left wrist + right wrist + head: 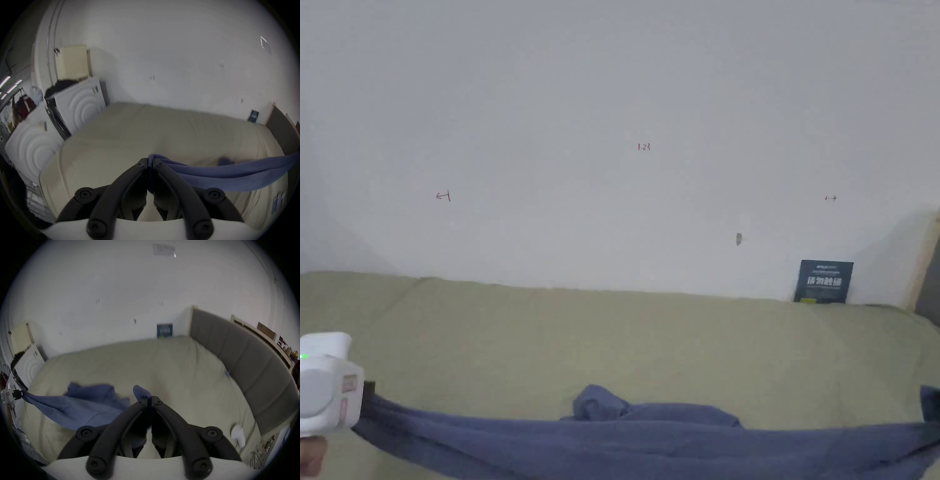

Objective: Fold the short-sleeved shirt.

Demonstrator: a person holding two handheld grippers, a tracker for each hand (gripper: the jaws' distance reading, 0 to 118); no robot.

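Blue shirt point(650, 437) stretches over the bed point(675, 344); gripper views show left gripper point(150, 164) and right gripper point(149, 400) clamped on its ends.

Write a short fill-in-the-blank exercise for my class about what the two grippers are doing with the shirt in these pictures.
1. The shirt is ____ in colour.
2. The left gripper is ____ on the shirt.
3. The shirt hangs stretched between ____ grippers, the right gripper holding its other end.
4. Under it lies a bed covered in ____ fabric.

Answers: blue; shut; two; beige

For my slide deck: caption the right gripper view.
Right gripper clamps one end of the blue shirt, stretched over the bed toward the left gripper.
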